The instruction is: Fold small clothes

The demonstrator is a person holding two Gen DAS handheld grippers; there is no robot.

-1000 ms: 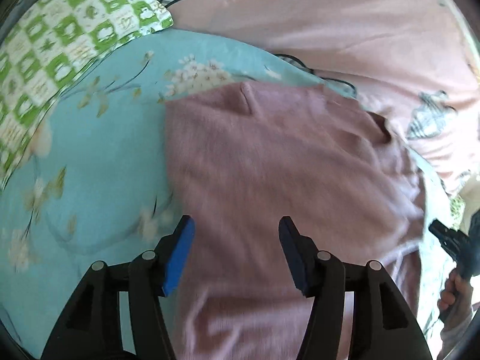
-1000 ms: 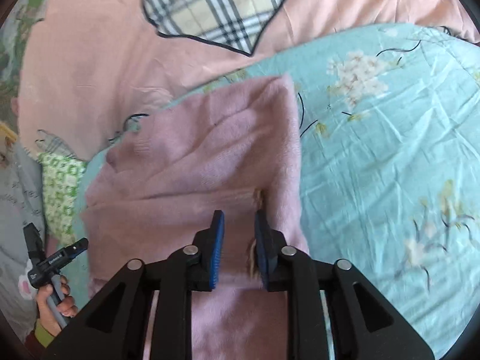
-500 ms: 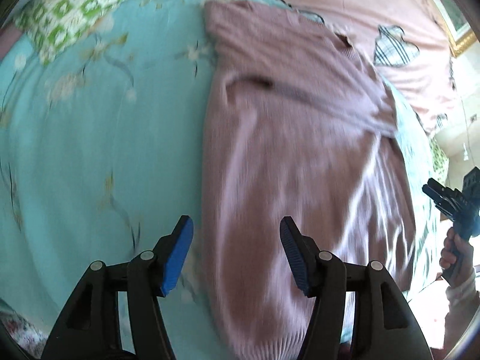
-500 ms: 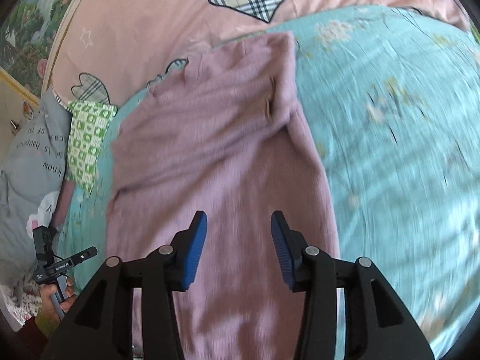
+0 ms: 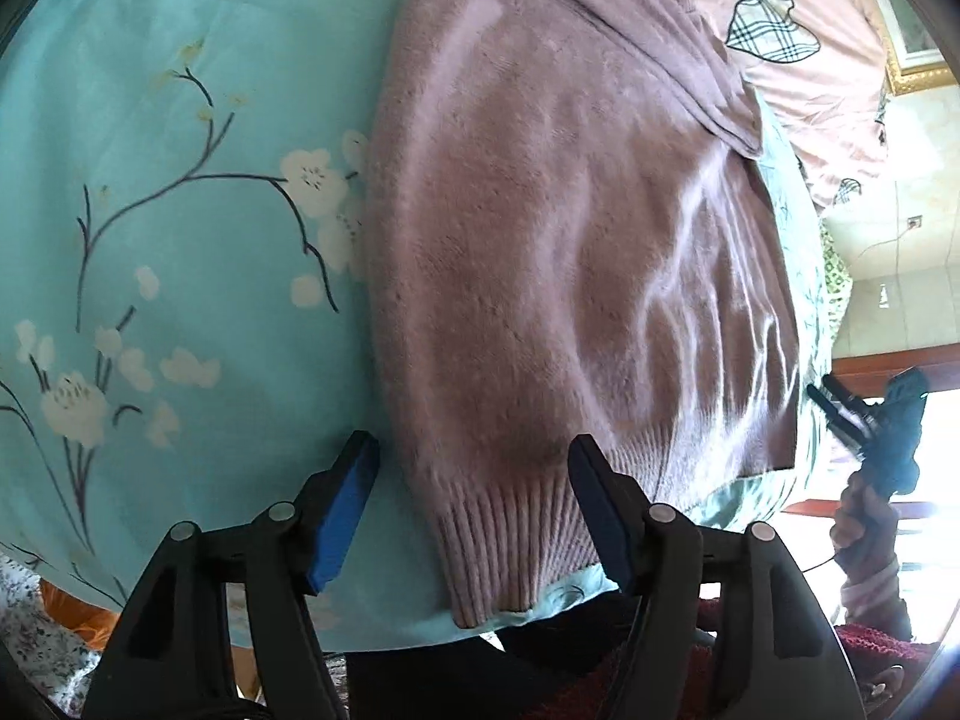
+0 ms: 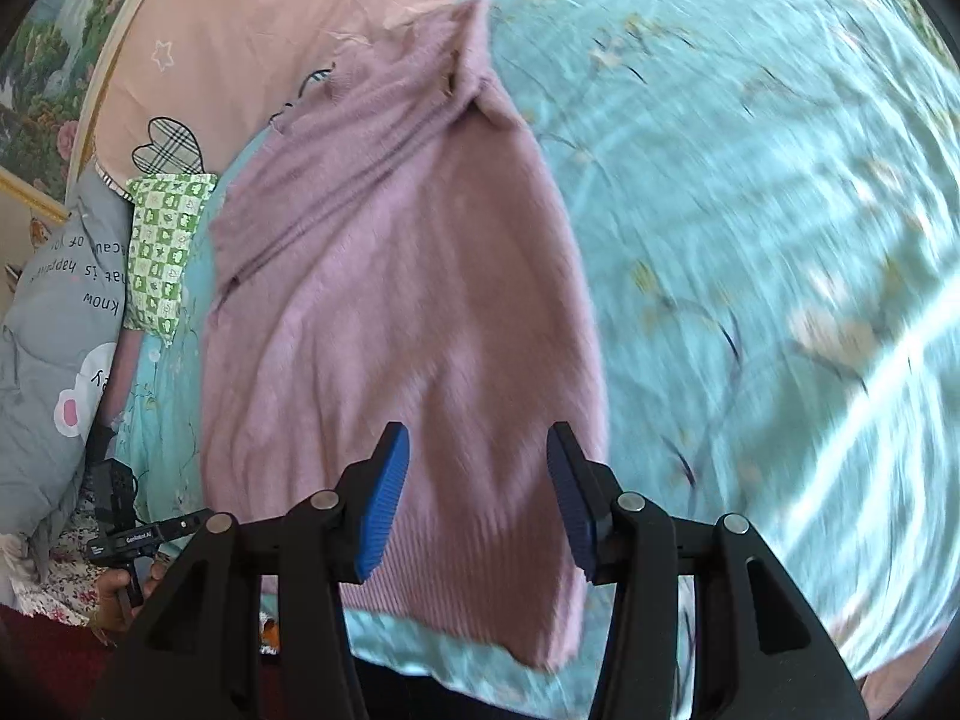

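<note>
A mauve knitted sweater point(image 5: 564, 252) lies flat on a turquoise floral bedsheet point(image 5: 168, 192), sleeves folded in, its ribbed hem at the near edge of the bed. My left gripper point(image 5: 474, 504) is open, its blue pads either side of the hem's left corner, holding nothing. My right gripper point(image 6: 477, 498) is open over the hem's right part of the sweater point(image 6: 408, 276), empty. The right gripper also shows in the left wrist view point(image 5: 870, 420) at the right edge.
A pink duvet with plaid hearts point(image 6: 252, 36) lies beyond the sweater. A green checked pillow point(image 6: 162, 240) and a grey quilt point(image 6: 54, 324) sit to the left. The bed edge drops off just below the hem point(image 5: 420, 612).
Both grippers pulled back from the sweater's upper part toward the hem at the near bed edge. The right gripper went from nearly shut to open.
</note>
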